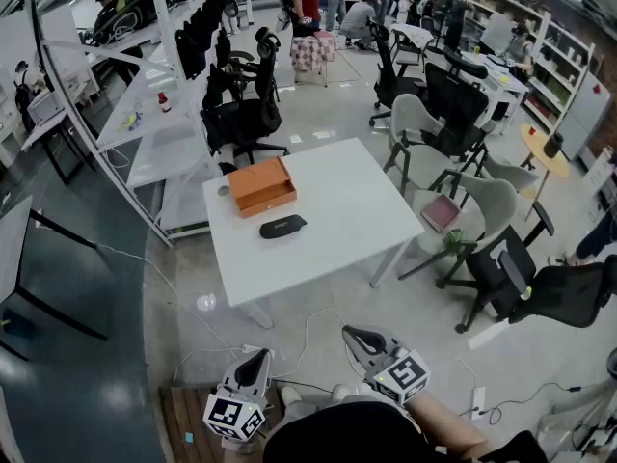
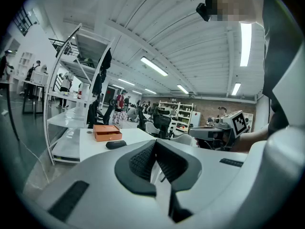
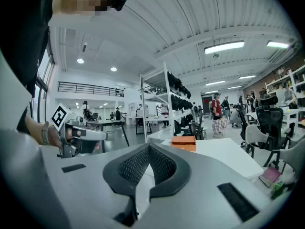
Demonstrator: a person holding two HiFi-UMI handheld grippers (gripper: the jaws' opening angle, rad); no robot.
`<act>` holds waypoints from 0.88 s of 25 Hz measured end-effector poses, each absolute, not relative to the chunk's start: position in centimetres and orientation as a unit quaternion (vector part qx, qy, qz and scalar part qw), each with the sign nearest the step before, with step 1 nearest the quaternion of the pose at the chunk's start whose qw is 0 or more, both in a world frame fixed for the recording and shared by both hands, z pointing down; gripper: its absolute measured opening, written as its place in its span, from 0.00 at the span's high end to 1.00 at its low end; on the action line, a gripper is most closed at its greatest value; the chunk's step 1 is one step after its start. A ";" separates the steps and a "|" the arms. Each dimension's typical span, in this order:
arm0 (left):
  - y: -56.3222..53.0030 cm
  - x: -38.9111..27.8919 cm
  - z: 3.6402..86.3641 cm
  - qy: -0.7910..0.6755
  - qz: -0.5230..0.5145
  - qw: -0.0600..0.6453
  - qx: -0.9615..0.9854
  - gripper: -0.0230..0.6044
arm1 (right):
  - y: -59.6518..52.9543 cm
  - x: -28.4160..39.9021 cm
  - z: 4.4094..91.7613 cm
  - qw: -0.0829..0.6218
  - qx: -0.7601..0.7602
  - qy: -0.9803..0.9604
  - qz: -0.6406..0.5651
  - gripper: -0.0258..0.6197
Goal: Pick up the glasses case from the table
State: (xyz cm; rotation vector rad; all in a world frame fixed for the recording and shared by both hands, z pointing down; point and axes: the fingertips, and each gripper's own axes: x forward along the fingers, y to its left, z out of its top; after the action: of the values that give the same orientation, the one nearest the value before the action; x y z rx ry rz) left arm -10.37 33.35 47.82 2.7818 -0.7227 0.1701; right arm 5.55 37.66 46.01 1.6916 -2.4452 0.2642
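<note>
Approaching glasses case [image 1: 282, 227] at frame centre on surface [image 1: 347, 210] | right gripper [image 1: 355, 338] clenched, empty | left gripper [image 1: 256, 359] seemingly likewise | advice: release one, straddle case's narrow width.

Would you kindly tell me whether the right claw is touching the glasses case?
Apart. The head view shows the right claw held well short of the table, while the glasses case lies on it.

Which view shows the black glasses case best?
Head view: the glasses case lies whole on the table, near the orange box. The left gripper view shows it small and edge-on; the right gripper view doesn't show it.
</note>
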 end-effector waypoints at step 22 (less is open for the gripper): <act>23.4 -19.9 49.5 -0.243 0.048 0.147 0.958 0.93 | 26.8 -2.2 47.4 0.060 0.598 -0.793 0.103 0.92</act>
State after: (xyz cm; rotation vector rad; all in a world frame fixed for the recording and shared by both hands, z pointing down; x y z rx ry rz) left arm -19.85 23.36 49.53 2.7566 -0.6992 0.1370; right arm -2.22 26.78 47.42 1.8087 -2.3995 0.3129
